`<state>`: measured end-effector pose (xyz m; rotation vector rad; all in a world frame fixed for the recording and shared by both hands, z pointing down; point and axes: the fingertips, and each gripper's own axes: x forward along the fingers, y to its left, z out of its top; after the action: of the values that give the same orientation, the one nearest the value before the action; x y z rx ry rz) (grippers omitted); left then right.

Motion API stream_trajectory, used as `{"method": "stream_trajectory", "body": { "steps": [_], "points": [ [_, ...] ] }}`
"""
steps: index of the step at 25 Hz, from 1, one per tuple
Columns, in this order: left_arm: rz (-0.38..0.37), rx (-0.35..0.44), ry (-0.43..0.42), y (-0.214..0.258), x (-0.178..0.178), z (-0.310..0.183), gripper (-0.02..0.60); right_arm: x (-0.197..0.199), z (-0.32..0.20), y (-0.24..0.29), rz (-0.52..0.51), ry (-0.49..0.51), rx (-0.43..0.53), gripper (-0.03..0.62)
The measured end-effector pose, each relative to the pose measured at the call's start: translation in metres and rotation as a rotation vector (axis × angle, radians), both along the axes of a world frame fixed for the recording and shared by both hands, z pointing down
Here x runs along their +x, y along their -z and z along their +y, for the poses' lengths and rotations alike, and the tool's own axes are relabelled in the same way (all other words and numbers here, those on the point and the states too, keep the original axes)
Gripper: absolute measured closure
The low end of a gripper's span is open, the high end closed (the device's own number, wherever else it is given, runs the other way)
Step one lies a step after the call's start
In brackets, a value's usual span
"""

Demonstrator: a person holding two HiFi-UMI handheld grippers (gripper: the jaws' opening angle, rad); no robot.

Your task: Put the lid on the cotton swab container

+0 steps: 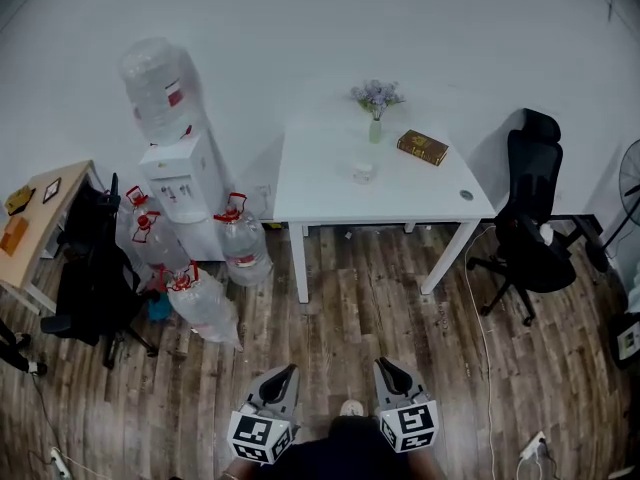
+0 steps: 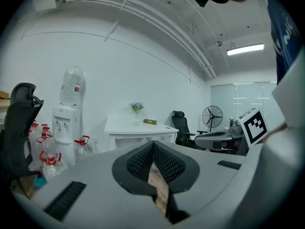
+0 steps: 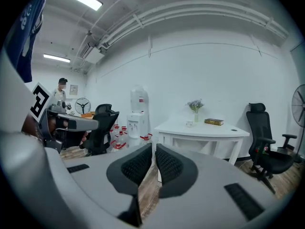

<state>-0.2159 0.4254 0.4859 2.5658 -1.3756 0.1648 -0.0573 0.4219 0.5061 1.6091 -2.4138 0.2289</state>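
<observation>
Left gripper [image 1: 291,369] and right gripper [image 1: 383,363] sit at 6 o'clock in the head view, low over the wood floor [image 1: 340,298], both empty. Cotton swab container [image 1: 364,171] is far off at 12 o'clock, a small pale tub on the white tabletop [image 1: 310,183]. A vase [image 1: 376,128] is just at its 12 o'clock and a book [image 1: 422,147] at its 2 o'clock. Judgement: small clear plastic, so probably light, stiff, thin-walled and slick, and it would likely skid or tip if pushed. Best bet is to pinch the lid by its rim edge and steady the tub by its side wall with the other jaws. The lid can't be separated from the tub here; too small to tell whether it is on, beside it or elsewhere.

Left gripper view: jaws clenched tip to tip, nothing between them, only floor showing behind the gap. Tabletop is at 12 o'clock past the tips, and the container merges with the vase base, hard to make out.

Right gripper view: jaws all but closed with a thin slit between the pads, nothing in it. Tabletop is at 1 o'clock, and the container is a tiny blob left of the book. An office chair [image 3: 264,142] is at 3 o'clock. Lid unreadable here too.
</observation>
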Motion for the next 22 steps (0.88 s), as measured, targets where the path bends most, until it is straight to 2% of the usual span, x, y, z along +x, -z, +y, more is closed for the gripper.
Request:
{"method": "stream_trajectory", "body": {
  "steps": [3, 12, 22],
  "points": [
    [0.004, -0.010, 0.009, 0.000, 0.022, -0.021, 0.561, 0.018, -0.025, 0.005, -0.009, 0.037, 0.006, 0.537],
    [-0.030, -0.027, -0.005, -0.003, 0.097, -0.068, 0.561, 0.080, -0.074, 0.004, -0.052, 0.055, 0.005, 0.537],
    [-0.055, -0.066, -0.020, -0.015, 0.130, -0.098, 0.561, 0.107, -0.102, -0.008, -0.118, 0.066, -0.019, 0.537]
  ]
}}
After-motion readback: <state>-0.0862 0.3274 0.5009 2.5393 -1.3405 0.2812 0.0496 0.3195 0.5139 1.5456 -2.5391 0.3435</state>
